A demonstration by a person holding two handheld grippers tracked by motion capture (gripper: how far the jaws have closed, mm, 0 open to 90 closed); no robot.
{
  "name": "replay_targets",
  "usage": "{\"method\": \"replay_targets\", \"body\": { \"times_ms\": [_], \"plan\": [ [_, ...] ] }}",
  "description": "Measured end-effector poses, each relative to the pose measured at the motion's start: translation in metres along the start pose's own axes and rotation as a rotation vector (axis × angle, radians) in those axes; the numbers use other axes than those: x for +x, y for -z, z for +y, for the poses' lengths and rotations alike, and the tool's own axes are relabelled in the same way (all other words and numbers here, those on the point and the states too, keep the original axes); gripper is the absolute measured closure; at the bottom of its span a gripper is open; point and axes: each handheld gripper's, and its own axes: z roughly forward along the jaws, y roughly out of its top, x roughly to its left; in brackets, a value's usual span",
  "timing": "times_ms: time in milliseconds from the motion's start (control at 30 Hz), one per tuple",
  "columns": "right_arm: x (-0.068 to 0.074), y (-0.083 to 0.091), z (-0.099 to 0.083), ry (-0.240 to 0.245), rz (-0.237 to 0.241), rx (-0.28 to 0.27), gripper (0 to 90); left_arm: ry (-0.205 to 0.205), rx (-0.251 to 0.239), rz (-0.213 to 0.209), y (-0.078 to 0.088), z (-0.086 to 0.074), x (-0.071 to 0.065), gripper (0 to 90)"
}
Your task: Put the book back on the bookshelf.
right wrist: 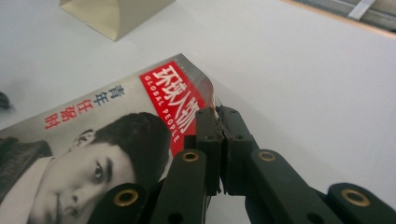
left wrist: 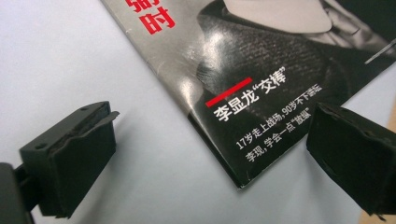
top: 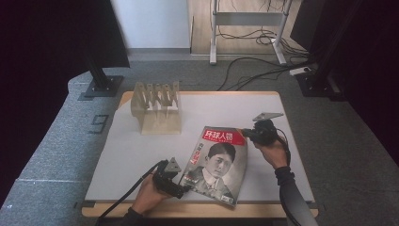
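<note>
Magazine [top: 217, 165] on the white desk [top: 141, 150], cover up, lying between the two grippers; its far right corner is raised off the desk, the rest lies flat or nearly so.

Right gripper [top: 248, 133]: fingers [right wrist: 208, 135] pressed together on the top corner of the magazine [right wrist: 116, 135], beside the red title block; the cover edge bends upward just ahead of the fingertips (seen in the right gripper view); hand behind the gripper, forearm in a dark sleeve coming in from the near edge of the desk.

Left gripper [top: 181, 186]: fingers [left wrist: 70, 158] spread wide, nothing pinched; in the left gripper view the near lower corner of the magazine [left wrist: 261, 93] sits between the two fingers, closer to the right-hand one, w/ bare desk beside the left-hand one; whether the right-hand finger touches the page edge cannot be told; hand grips the body from the near side, cable trailing back off the desk.

Wooden rack [top: 157, 108] w/ upright slots stands at the far left of the desk, well beyond both sets of fingers; its pale base corner [right wrist: 114, 14] shows past the right gripper's fingertips, apart from the magazine.
</note>
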Motion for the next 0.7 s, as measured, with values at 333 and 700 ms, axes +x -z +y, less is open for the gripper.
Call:
{"method": "replay_targets", "body": {
  "times_ms": [333,700],
  "plan": [
    [0.017,0.013,0.03,0.096,0.013,-0.033,86.4,-0.011,-0.032,-0.062,0.009,0.028,0.017,7.8],
    [0.031,0.039,0.058,0.172,0.02,-0.096,86.4,-0.03,-0.031,-0.108,0.004,0.045,0.031,14.1]
  ]
}}
